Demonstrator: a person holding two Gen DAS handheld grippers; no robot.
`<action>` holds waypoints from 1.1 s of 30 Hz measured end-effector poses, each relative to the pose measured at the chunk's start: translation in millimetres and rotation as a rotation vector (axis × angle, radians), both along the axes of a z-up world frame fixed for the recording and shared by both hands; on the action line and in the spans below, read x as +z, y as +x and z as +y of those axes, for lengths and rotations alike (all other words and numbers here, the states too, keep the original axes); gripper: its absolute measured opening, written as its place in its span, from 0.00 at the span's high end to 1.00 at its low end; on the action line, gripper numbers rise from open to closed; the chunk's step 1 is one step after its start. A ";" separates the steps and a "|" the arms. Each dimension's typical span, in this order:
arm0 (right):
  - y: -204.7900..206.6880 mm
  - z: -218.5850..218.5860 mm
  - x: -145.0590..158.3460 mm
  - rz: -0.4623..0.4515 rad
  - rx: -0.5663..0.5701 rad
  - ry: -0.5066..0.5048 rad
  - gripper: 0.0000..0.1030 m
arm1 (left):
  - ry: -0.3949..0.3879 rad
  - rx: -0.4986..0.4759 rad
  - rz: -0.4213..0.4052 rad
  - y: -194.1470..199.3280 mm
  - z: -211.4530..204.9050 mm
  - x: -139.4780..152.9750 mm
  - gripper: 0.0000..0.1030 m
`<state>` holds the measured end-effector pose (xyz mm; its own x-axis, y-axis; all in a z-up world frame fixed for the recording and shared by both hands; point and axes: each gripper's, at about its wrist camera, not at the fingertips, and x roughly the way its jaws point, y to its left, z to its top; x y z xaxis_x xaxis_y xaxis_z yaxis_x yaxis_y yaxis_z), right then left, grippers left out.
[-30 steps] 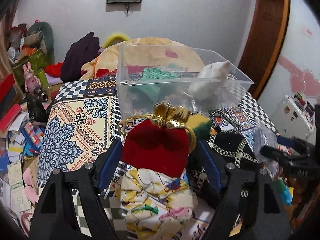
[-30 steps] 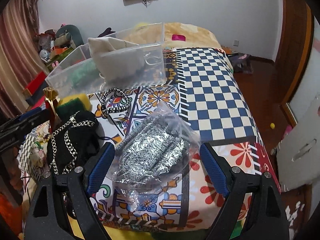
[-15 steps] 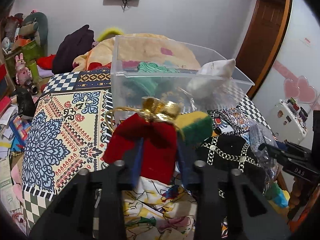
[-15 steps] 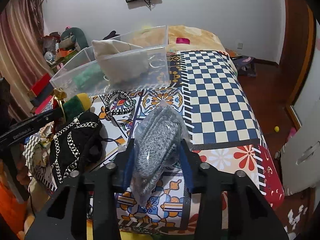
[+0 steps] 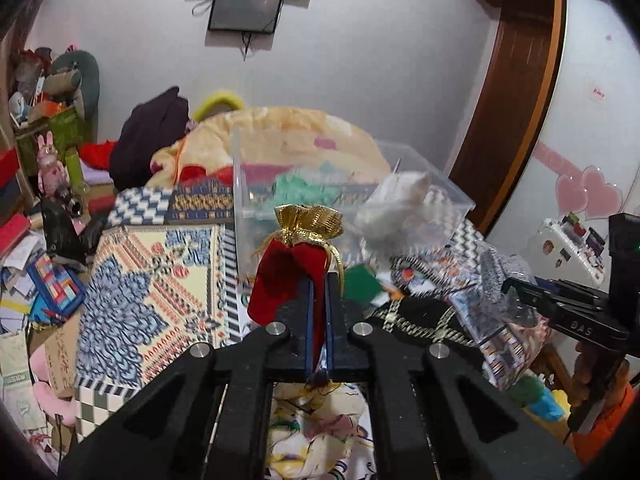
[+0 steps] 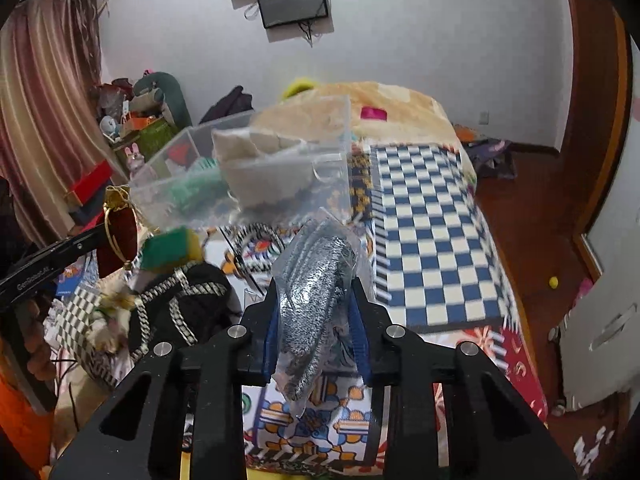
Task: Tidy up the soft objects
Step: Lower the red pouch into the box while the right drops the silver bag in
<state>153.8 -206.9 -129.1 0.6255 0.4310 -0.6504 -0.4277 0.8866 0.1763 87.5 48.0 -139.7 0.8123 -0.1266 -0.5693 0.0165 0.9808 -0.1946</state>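
My left gripper [image 5: 318,300] is shut on a red velvet pouch with a gold top [image 5: 292,264] and holds it up above the bed. My right gripper [image 6: 316,300] is shut on a clear bag of grey knit fabric [image 6: 316,280], also lifted. A clear plastic bin [image 5: 360,196] stands behind, holding a white cloth [image 5: 400,200] and a green item [image 5: 308,188]. The bin [image 6: 248,176] also shows in the right wrist view. The pouch [image 6: 118,240] appears at that view's left.
On the patterned bedspread [image 5: 152,292] lie a black bag with a chain [image 6: 188,304], a green and yellow sponge [image 6: 170,250], a braided loop [image 6: 256,236] and a printed cloth [image 5: 316,436]. Clutter fills the floor at left [image 5: 36,240]. A checkered area [image 6: 428,240] lies right.
Both grippers closed on their items, the left on the red pouch and the right on the grey bag, and lifted them off the bed toward the bin.
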 end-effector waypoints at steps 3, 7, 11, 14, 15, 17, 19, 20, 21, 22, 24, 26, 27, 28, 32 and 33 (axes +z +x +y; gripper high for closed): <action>1.7 2.8 10.7 -0.035 0.008 0.013 0.73 | 0.010 0.003 -0.048 -8.6 -1.5 16.5 0.97; 7.1 9.5 24.7 -0.081 0.017 0.030 0.73 | 0.025 0.000 -0.110 -13.2 -4.3 40.9 0.97; 13.4 17.2 37.3 -0.130 0.024 0.043 0.73 | 0.038 0.003 -0.166 -6.5 -3.6 59.4 0.97; 15.9 23.0 46.8 -0.163 0.023 0.055 0.73 | 0.035 0.011 -0.195 -1.8 -1.3 69.3 0.97; 18.0 25.0 50.3 -0.174 0.021 0.058 0.73 | 0.034 0.014 -0.202 0.3 -0.8 71.7 0.97; 22.8 27.0 54.9 -0.194 0.019 0.061 0.73 | 0.031 0.028 -0.216 6.9 1.2 76.6 0.97; 30.5 29.5 60.4 -0.209 0.018 0.067 0.73 | 0.024 0.034 -0.224 13.7 3.7 79.3 0.97; 33.9 31.6 62.9 -0.213 0.019 0.068 0.73 | 0.022 0.038 -0.226 18.5 4.8 80.4 0.97; 38.6 34.2 64.9 -0.218 0.017 0.069 0.73 | 0.022 0.041 -0.226 21.5 5.1 80.7 0.97; 42.0 36.0 66.3 -0.222 0.017 0.069 0.73 | 0.023 0.041 -0.227 26.7 5.1 81.6 0.97; 48.0 39.6 67.5 -0.228 0.015 0.066 0.73 | 0.030 0.042 -0.224 35.0 5.0 82.4 0.97; 52.1 42.2 66.9 -0.230 0.013 0.057 0.73 | 0.032 0.041 -0.218 44.8 4.3 81.2 0.97; 56.6 46.2 65.6 -0.230 0.012 0.045 0.73 | 0.031 0.040 -0.213 49.0 3.8 80.6 0.97; 59.4 47.2 64.8 -0.230 0.011 0.039 0.73 | 0.031 0.039 -0.206 53.4 3.2 79.5 0.97; 72.6 53.0 57.5 -0.210 0.008 0.014 0.73 | 0.033 0.023 -0.162 75.3 -1.3 69.5 0.97; 76.3 54.8 54.8 -0.201 0.007 0.009 0.73 | 0.029 0.014 -0.153 78.4 -2.4 67.5 0.97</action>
